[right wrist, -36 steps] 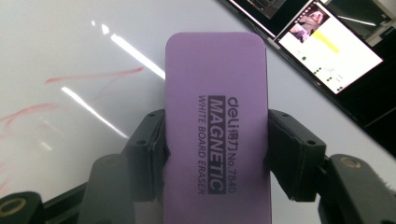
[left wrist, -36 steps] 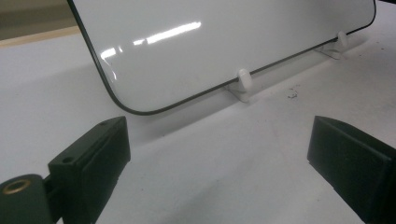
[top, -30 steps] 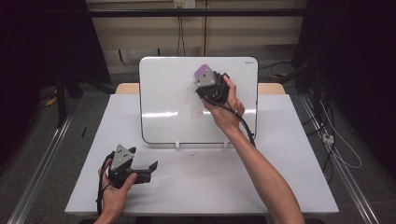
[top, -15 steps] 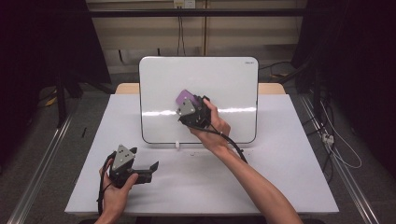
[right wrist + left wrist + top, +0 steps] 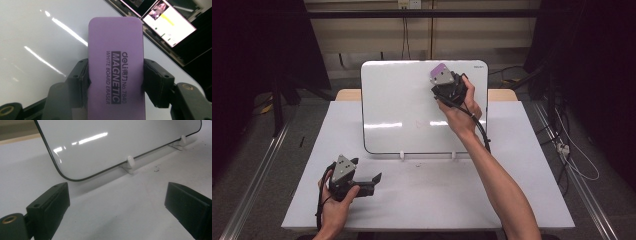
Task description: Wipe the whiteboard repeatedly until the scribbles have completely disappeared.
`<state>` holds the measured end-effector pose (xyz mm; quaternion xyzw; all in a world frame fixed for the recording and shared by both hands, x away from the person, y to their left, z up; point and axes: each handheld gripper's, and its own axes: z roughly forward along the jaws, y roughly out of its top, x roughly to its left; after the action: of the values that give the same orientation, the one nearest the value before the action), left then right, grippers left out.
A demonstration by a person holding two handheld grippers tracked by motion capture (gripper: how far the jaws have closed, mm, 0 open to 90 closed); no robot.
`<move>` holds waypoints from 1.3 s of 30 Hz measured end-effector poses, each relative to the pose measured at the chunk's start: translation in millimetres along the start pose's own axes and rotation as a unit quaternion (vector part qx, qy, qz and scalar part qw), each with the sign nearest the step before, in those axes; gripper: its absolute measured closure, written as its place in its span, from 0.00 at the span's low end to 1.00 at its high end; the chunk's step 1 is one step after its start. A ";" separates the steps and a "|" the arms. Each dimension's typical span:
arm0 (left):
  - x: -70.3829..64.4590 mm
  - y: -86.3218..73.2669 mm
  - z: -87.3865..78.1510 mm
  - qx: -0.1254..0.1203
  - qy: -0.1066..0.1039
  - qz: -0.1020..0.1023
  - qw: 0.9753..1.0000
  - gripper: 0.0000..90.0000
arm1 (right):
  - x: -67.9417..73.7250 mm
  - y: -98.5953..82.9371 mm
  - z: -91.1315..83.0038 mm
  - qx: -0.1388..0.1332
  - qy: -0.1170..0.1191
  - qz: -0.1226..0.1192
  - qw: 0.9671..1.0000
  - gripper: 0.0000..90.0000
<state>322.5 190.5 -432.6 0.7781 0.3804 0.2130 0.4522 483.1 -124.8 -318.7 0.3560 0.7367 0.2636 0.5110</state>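
High view: right gripper (image 5: pixel 443 86) holds a purple eraser (image 5: pixel 438 68) against the upper right part of the whiteboard (image 5: pixel 402 110).

Right gripper view: jaws clamp the eraser (image 5: pixel 116 67) by its long sides; printed face reads "deli MAGNETIC WHITE BOARD ERASER No. 7840", with the glossy board surface (image 5: pixel 37 37) just behind it. Faint reddish marks (image 5: pixel 426 123) remain near the board's lower middle. The board stands tilted on two small white clips (image 5: pixel 130 163) on the white table (image 5: pixel 437 200). Left gripper (image 5: pixel 362 182) rests low on the table in front of the board's lower left corner, jaws wide apart and holding nothing, well apart from the eraser.
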 end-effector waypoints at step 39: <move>-0.1 -0.2 1.0 0.000 0.000 -0.006 1.000 0.07 | -23.6 -19.6 -6.4 0.007 -0.005 0.020 1.000 0.46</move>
<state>323.0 189.9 -433.3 0.7757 0.3851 0.2101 0.4537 477.3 -155.7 -318.0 0.3754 0.7289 0.2667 0.5067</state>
